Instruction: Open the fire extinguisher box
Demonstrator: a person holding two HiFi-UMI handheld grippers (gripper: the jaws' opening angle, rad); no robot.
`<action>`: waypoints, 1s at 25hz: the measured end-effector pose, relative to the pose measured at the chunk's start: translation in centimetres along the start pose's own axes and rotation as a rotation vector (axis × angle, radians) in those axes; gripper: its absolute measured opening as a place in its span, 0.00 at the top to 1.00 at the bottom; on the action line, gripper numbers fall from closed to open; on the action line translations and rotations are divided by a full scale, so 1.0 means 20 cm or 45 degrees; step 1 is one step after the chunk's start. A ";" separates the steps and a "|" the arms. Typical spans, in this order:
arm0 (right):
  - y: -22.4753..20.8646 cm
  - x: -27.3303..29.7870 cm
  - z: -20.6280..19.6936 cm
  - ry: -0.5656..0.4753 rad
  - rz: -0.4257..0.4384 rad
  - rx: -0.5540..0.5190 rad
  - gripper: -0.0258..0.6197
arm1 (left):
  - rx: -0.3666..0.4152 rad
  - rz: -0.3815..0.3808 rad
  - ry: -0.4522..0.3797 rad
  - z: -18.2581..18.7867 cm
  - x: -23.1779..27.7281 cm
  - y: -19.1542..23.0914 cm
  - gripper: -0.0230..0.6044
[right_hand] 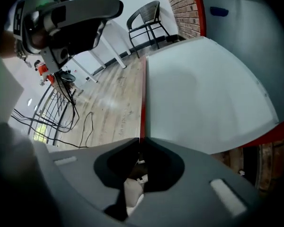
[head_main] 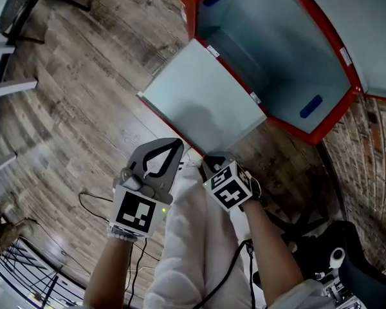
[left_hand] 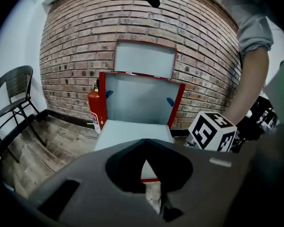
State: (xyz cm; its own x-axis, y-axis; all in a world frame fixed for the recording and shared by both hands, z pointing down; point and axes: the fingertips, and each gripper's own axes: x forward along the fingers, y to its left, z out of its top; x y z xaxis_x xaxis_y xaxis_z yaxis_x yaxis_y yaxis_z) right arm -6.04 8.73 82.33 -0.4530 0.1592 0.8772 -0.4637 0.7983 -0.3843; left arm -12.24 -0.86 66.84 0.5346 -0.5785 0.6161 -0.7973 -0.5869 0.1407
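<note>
Where the wooden floor (head_main: 83, 76) meets the brick wall (left_hand: 203, 46), fire extinguisher box (head_main: 270, 50) stands open, front door (head_main: 199, 102) folded down. Right gripper (head_main: 209, 161): jaws pinched narrow on door's red outer edge. Left gripper (head_main: 175, 144): jaws together, empty, just beside.

Soft, even light fills every view, with a faint shadow on the pale door (head_main: 199, 89) just ahead of the right gripper (head_main: 207, 161). Both gripper views bulge and darken toward their corners. Hazy glare whitens the floor (right_hand: 109, 100) left of that gripper, whose near body is blurred.
</note>
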 end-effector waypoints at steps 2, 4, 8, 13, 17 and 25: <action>-0.04 0.06 -0.02 0.015 -0.047 -0.003 0.91 | 0.005 -0.003 -0.002 -0.02 0.02 0.00 0.97; -0.08 0.12 -0.04 0.025 -0.096 -0.008 0.91 | 0.005 -0.001 0.000 -0.04 0.04 0.02 0.97; -0.20 0.24 -0.08 0.066 -0.241 -0.020 0.91 | 0.019 -0.008 0.015 -0.09 0.09 0.04 0.97; -0.34 0.35 -0.12 0.136 -0.401 -0.020 0.92 | 0.045 -0.035 0.038 -0.14 0.17 0.07 0.97; -0.45 0.42 -0.15 0.188 -0.505 -0.003 0.92 | 0.060 -0.033 0.026 -0.13 0.25 0.11 0.97; -0.61 0.49 -0.17 0.281 -0.599 0.071 0.86 | 0.099 -0.046 0.027 -0.12 0.32 0.13 0.97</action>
State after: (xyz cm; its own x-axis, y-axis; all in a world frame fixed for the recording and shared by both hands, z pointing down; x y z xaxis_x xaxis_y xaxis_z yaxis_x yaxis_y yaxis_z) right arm -2.19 2.62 96.54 -0.0175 -0.0862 0.9961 -0.6212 0.7816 0.0567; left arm -11.62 -4.68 73.02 0.5561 -0.5445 0.6279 -0.7529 -0.6499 0.1033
